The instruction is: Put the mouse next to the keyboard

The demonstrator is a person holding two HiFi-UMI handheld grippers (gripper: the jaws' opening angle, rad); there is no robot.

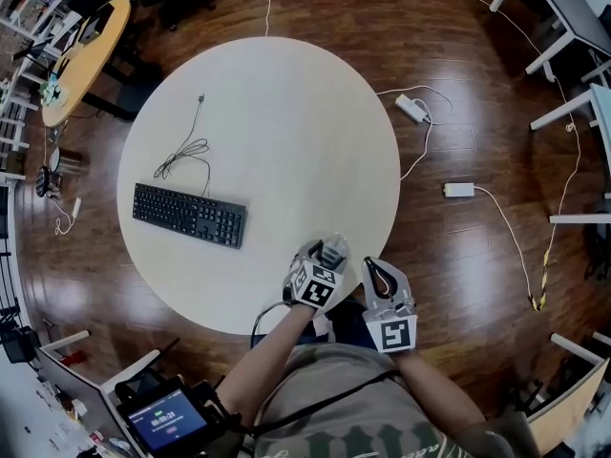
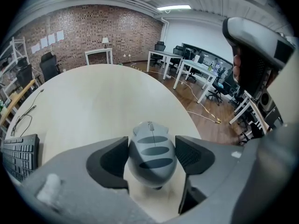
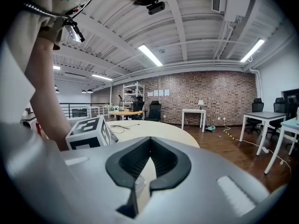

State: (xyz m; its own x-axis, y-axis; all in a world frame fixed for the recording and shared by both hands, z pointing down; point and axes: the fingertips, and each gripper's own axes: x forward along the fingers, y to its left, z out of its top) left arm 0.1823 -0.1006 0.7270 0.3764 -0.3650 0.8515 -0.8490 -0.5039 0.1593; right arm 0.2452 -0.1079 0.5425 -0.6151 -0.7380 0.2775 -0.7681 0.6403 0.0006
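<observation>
A grey mouse (image 2: 152,155) sits between the jaws of my left gripper (image 2: 152,147), which is shut on its sides just over the near part of the round pale table (image 2: 103,97). In the head view the left gripper (image 1: 333,247) is at the table's near edge (image 1: 286,113), well to the right of the black keyboard (image 1: 190,215). The keyboard's end (image 2: 19,156) shows at the far left of the left gripper view. My right gripper (image 1: 379,268) hangs beside the left one, off the table edge. Its jaws (image 3: 148,142) are shut with nothing between them.
The keyboard's black cable (image 1: 183,149) lies coiled behind it on the table. A white power strip (image 1: 411,108) and an adapter (image 1: 458,190) with cords lie on the wooden floor at the right. White desks (image 1: 563,8) stand far right, an oval wooden table (image 1: 88,53) far left.
</observation>
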